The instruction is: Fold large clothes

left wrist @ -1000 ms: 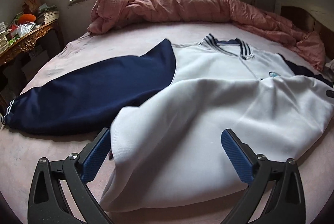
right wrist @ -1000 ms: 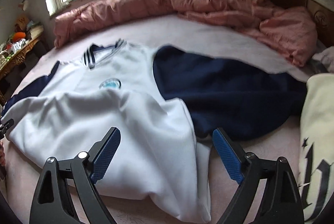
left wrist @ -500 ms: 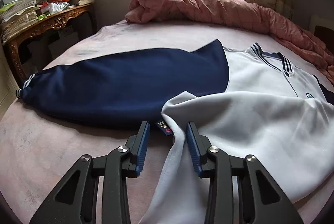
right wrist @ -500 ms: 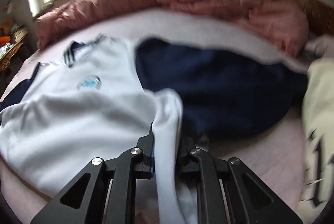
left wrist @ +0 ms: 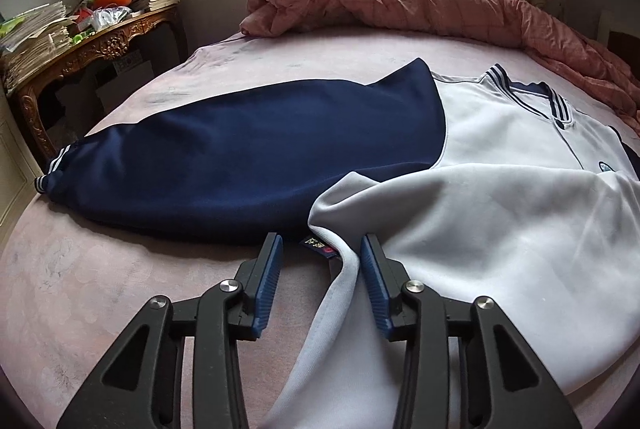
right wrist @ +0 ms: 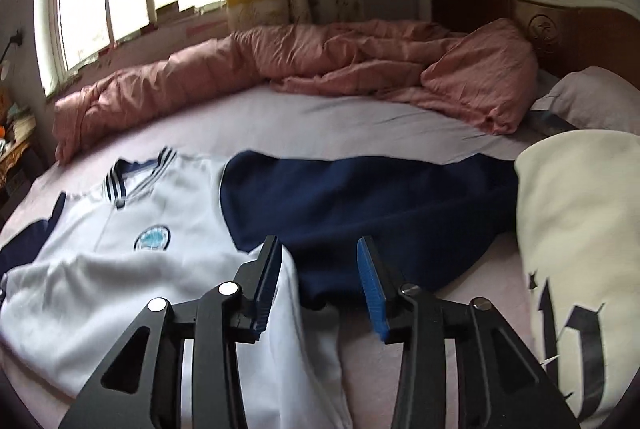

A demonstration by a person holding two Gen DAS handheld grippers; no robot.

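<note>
A white jacket (left wrist: 500, 229) with navy sleeves lies spread on the pink bed sheet (left wrist: 80, 289), its lower half folded up over the chest. The left navy sleeve (left wrist: 260, 157) stretches out to the left. My left gripper (left wrist: 322, 241) is at the jacket's left fold corner. Its jaws are opening, and the white hem edge (left wrist: 340, 289) runs between them along the right pad. My right gripper (right wrist: 319, 243) is at the right fold corner beside the other navy sleeve (right wrist: 380, 197). Its jaws are opening too, with white cloth (right wrist: 304, 329) lying loose between them.
A crumpled pink quilt (left wrist: 400, 1) runs along the far side of the bed under the window. A carved wooden desk (left wrist: 100, 41) piled with papers stands at the left. A cream garment with black lettering (right wrist: 580, 249), a pillow (right wrist: 592, 97) and the headboard (right wrist: 560, 25) are at the right.
Both grippers went from wide open over the folded jacket to nearly shut at its side corners, then parted again. The right gripper's pinch on the white cloth has loosened.
</note>
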